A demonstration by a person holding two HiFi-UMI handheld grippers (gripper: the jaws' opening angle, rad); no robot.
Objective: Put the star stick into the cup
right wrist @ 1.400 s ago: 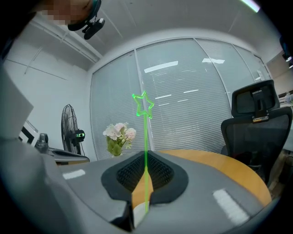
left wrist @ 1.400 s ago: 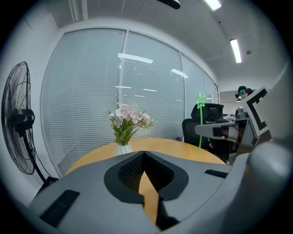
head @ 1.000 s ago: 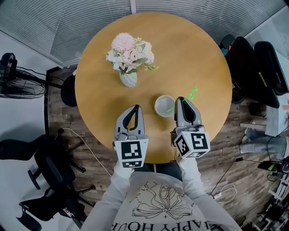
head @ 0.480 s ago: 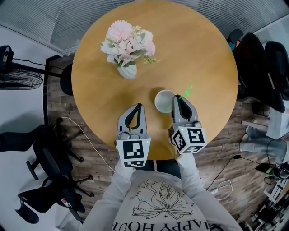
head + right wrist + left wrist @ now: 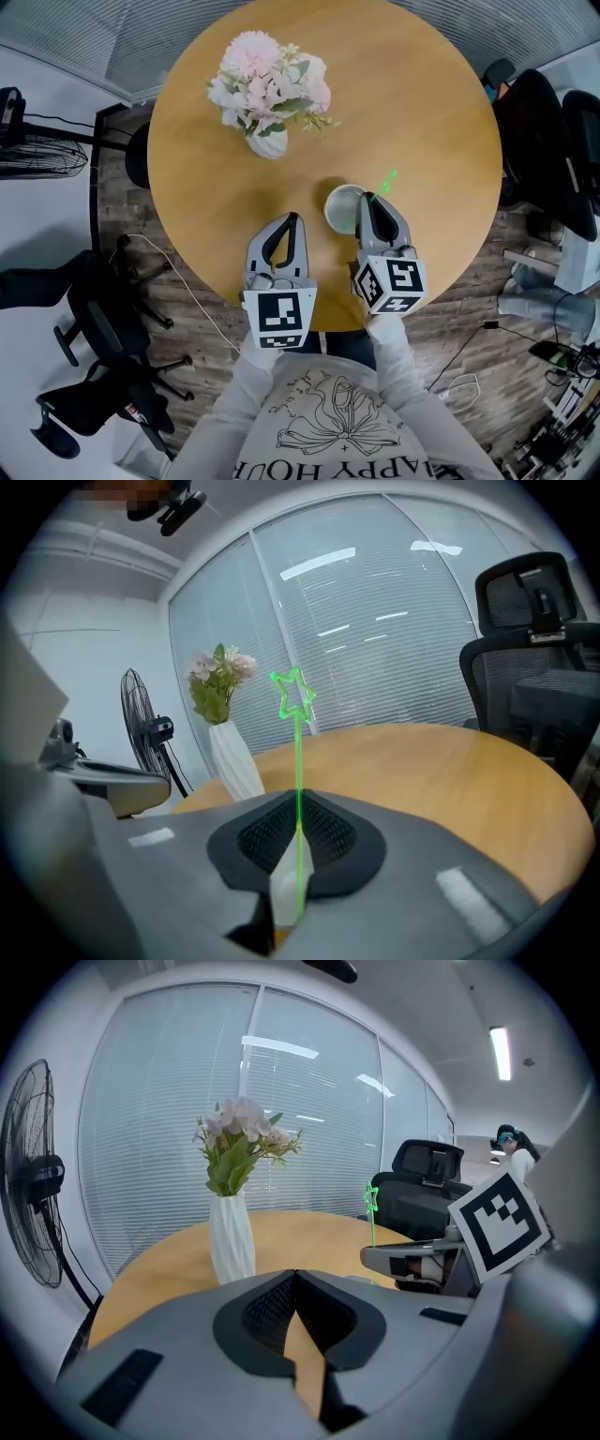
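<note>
The star stick (image 5: 299, 761) is clamped in the right gripper's (image 5: 371, 199) jaws over the cup (image 5: 339, 208) near the table's (image 5: 216, 187) front edge, while the left gripper's (image 5: 292, 218) jaws are closed together.

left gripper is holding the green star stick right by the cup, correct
Not the left one. The right gripper holds the green star stick, jaws shut on its stem in the right gripper view, right by the cup. The left gripper is shut on nothing.

You had bright, even ceiling light: a strip lamp (image 5: 500, 1052) glared at two o'clock in the left gripper view, lamp reflections streaking the blinds (image 5: 169, 1110). Both gripper views bowed toward black corners. The star stick (image 5: 299, 761) looked crisp.
</note>
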